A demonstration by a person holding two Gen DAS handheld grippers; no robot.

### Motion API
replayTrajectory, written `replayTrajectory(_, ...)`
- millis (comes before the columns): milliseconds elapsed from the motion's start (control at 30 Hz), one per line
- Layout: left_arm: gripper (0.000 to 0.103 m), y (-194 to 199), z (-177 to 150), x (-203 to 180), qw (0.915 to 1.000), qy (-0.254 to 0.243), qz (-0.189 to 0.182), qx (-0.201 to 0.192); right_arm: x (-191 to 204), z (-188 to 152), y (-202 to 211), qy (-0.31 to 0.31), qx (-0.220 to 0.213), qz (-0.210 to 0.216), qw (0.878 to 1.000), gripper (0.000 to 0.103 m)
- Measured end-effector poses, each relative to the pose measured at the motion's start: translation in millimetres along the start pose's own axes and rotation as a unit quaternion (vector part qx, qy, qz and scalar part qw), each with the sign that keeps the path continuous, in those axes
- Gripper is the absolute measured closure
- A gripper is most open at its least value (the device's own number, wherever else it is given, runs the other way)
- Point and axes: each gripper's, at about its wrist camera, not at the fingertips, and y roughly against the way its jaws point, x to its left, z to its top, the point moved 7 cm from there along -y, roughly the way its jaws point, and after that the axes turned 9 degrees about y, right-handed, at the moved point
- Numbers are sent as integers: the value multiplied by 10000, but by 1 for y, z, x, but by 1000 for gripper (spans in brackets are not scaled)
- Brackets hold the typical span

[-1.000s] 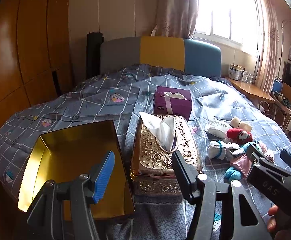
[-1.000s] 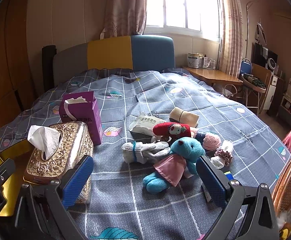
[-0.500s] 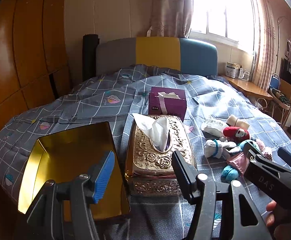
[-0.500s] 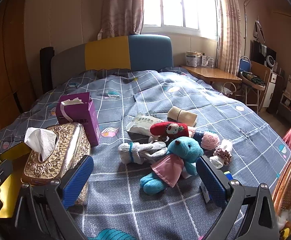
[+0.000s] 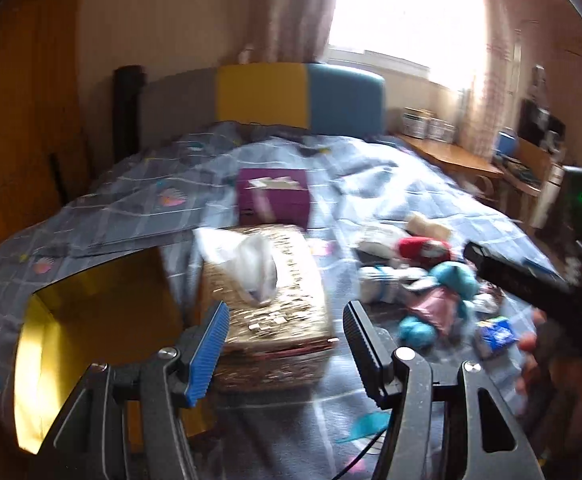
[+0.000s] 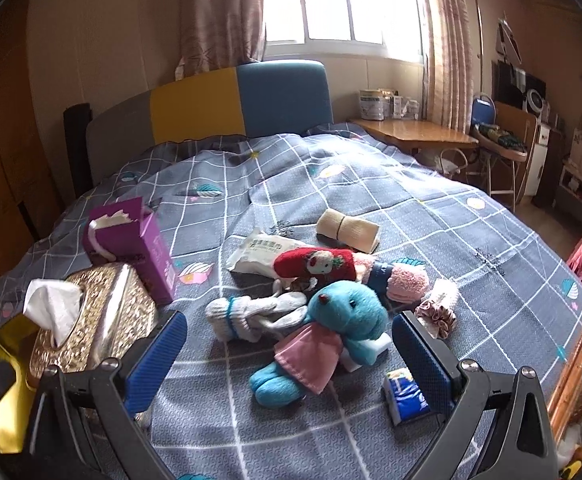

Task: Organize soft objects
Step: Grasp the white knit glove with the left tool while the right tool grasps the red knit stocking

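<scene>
Left gripper (image 5: 285,344) jaws released above gold tissue box (image 5: 267,304). Right gripper (image 6: 289,354) jaws released, empty, framing blue plush toy (image 6: 331,328) on bed (image 6: 431,216).

A bed (image 6: 371,200) under a grey checked quilt filled the room, its headboard (image 6: 219,108) panelled grey, yellow and blue. Behind it, daylight poured through a window (image 6: 343,4) flanked by pink curtains (image 6: 223,12). A wooden side table (image 6: 415,134) stood by the bed's far right corner, beneath beige walls.
</scene>
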Motion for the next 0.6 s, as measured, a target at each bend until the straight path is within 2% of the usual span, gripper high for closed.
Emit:
replayTrajectory(100,43,-13,4,-23,9978,-302,-423,420,-34,15,-10,-284,-11,-108,9995,0)
replayTrajectory(167,43,-24,6,-36,9956,-433,-526,638,-63,24,-21,-562,16,-223,9982,0)
replayTrajectory(267,43,-41,8,-65,9892,-733,-814,974,-102,32,-40,-905,78,-444,9949,0)
replayTrajectory(367,43,-51,9,-92,9825,-1000,-1085,1139,-132,32,-59,-1235,122,-560,9907,0)
replayTrajectory(500,43,-87,-1,-127,9656,-1878,-949,1529,-145,25,-76,-1563,252,-488,9862,0)
replayTrajectory(600,43,-122,-8,-139,9513,-2230,-781,1979,-147,26,-75,-1671,212,-357,9851,0)
